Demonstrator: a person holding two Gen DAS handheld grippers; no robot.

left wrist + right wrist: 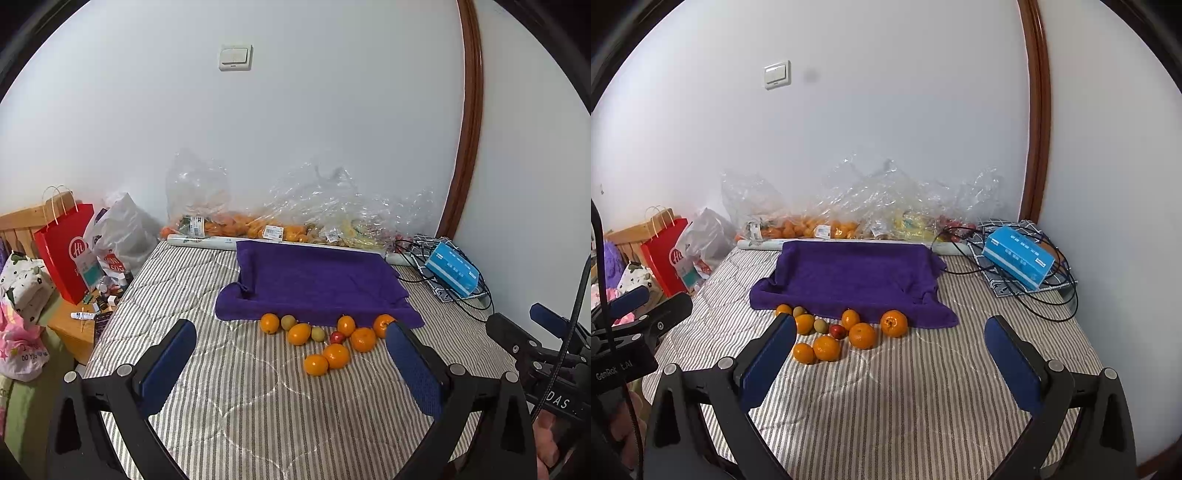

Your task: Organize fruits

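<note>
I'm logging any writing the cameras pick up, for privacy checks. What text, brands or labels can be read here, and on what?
"DAS": partial, on the right gripper body.
"GenRo...t.AI": partly hidden, on the left gripper body.
"DO YOU": cut off, on the pink fabric.
"Hi"-like white logo on the red paper bag: uncertain.
Blue box print, barcode labels on the clear fruit bags: too small to read.

Red bag [64,251]: white round logo, letters "Hi" or similar, not sure. Pink cloth [20,350] at left edge: "DO YOU", rest hidden. Right tool [546,354] body, seen from left wrist view: "DAS", start cut off. Left tool [631,332] body, seen from right wrist view: "GenRo", then blurred letters, "AI". Barcode stickers on plastic bags [273,232]: too small to read. Blue box [1017,256]: print unreadable.
</note>
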